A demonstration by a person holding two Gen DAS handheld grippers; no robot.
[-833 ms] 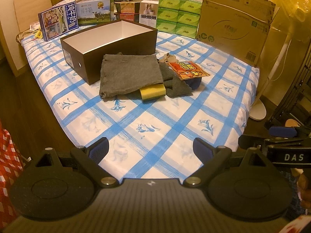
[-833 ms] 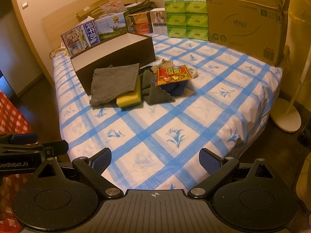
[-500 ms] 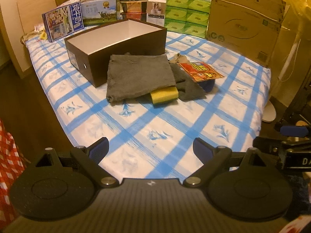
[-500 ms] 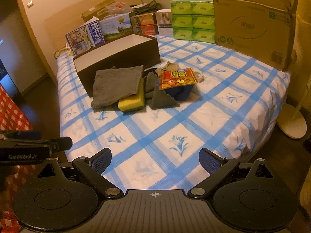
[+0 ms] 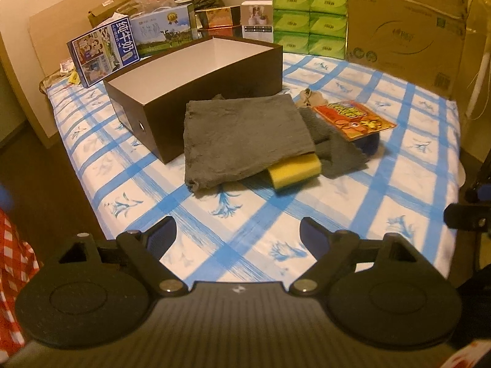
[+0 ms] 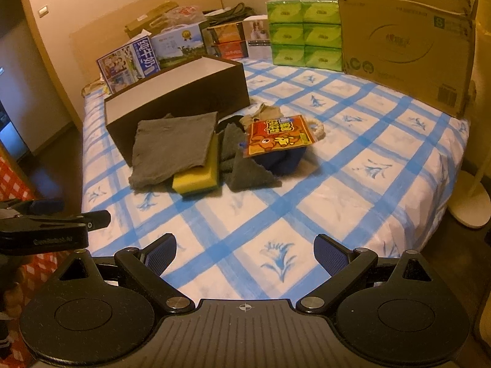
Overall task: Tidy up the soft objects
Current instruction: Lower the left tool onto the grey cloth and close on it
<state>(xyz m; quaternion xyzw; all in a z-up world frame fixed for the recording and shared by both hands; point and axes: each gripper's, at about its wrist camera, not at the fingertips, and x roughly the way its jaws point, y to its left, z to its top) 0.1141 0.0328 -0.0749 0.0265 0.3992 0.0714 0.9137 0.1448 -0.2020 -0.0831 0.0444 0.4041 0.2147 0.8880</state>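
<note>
Right, both grippers hover over the near edge of the bed (image 5: 408, 141) with its blue-checked sheet, and everything here sits around one landmark, the dark brown box (image 5: 196, 92) with the white inside, open on top. Left gripper (image 5: 237, 234) first: jaws wide apart, nothing between them but sheet, though they have just been closing a touch. Right gripper (image 6: 245, 250): jaws spread just as wide, nothing held, only sheet below. Now the soft things: a folded grey cloth (image 5: 245, 138) leans right up against the box's near long wall, touching it. Tucked under that cloth's near edge, on the side away from the box, pokes a yellow sponge (image 5: 294, 171). Just beside the sponge, further from the box, lies a second grey rag (image 6: 245, 168), crumpled, one corner pointing out. Beyond that rag rests an orange printed packet (image 6: 277, 135) lying tilted on top of a dark blue object (image 6: 282, 161), which I cannot make out further. Behind the packet, near the box's end corner, a beige bundle with a rope loop (image 6: 319, 128) peeks out. Well behind the box stand milk cartons (image 5: 104, 52), green tissue packs (image 5: 310, 21) and a big cardboard carton (image 5: 405, 27).
</note>
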